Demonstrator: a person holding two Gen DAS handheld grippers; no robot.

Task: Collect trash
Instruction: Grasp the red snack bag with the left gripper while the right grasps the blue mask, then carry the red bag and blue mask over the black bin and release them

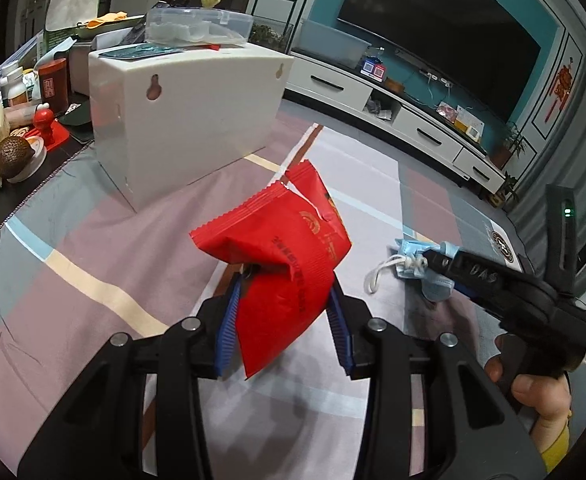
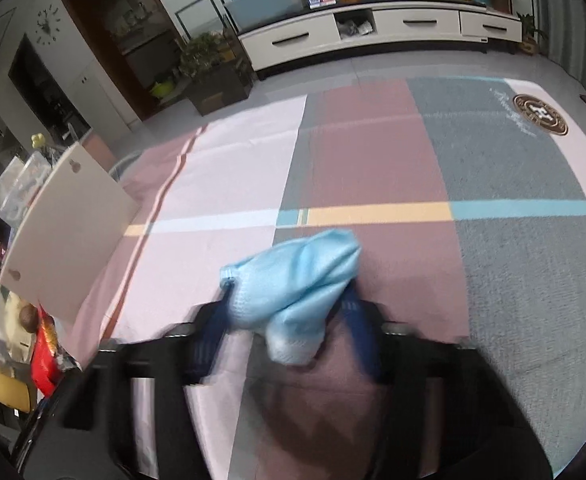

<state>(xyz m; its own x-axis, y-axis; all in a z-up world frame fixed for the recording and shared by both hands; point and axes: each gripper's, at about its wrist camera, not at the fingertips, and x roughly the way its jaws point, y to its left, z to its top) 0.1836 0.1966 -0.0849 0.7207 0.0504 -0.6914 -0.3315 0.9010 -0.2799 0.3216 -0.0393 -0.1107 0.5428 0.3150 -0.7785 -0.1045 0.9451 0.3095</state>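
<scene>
Two pieces of trash are in my grip at this moment, one in each hand. My left gripper (image 1: pixel 283 300) has its jaws closed on a crumpled red wrapper (image 1: pixel 285 256), torn open at its far end and held clear above the patchwork cloth (image 1: pixel 93 248) that covers the worktop. My right gripper (image 2: pixel 289 320) has its jaws closed on a blue face mask (image 2: pixel 297 276), bunched between the blue pads (image 2: pixel 355 320); seen from the left wrist, the mask sits low at the cloth to the right of the wrapper, with its white ear loop (image 1: pixel 377 276) trailing onto the cloth. Whether the mask has left the surface I cannot tell, as the right wrist view is blurred.

To the far left stands a white box (image 1: pixel 189 120) with two keyhole slots in its near face, a clear plastic case (image 1: pixel 199 26) on top of it. Beyond it the dark end of the worktop is crowded with jars, bottles and packets, too jumbled to sort into trash and keepsakes.

By my reading the job is well along: the open stretch of cloth in both views shows no other loose litter. What is left, as I judge it, is to carry both pieces to a bin. No bin shows in either view, so I cannot say where that drop will be, and both pieces are light enough to slip.
</scene>
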